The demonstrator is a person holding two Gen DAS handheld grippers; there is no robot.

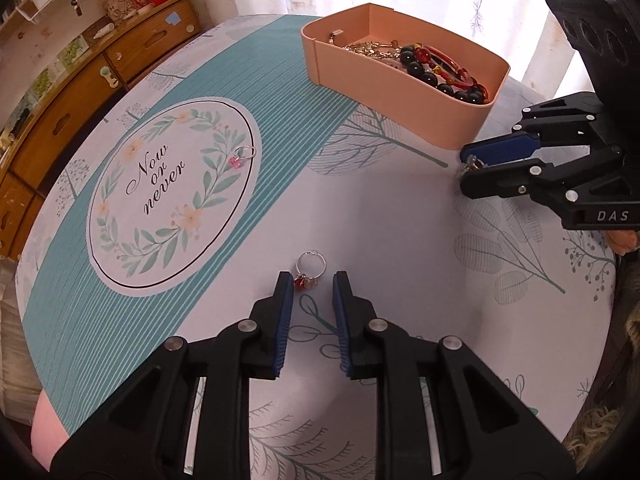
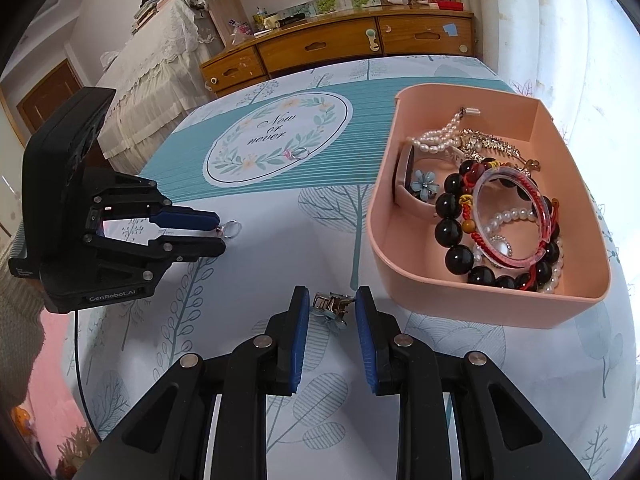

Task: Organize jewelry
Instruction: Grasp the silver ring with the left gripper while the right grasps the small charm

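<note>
Left gripper (image 1: 311,280) sits part open around the red ring (image 1: 310,270), not clamped, set to pinch it for the box (image 1: 400,92). Right gripper (image 2: 332,300), just beside the box, brackets a metal clip (image 2: 331,307), possibly touching. Pink ring (image 1: 241,157) lies farthest from the box.

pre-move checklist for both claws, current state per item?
1. Left claw open: ok.
2. Ring with red beads lined up with the left claw: ok, it lies on the tablecloth at the fingertips, not yet between the pads.
3. Right claw holding the metal clip: cannot tell, the clip sits between the pads but contact is unclear.
4. Pink tray has room: ok, bare floor on its left side.
5. Strays left: not ok, the ring with pink charm lies on the wreath print.
</note>
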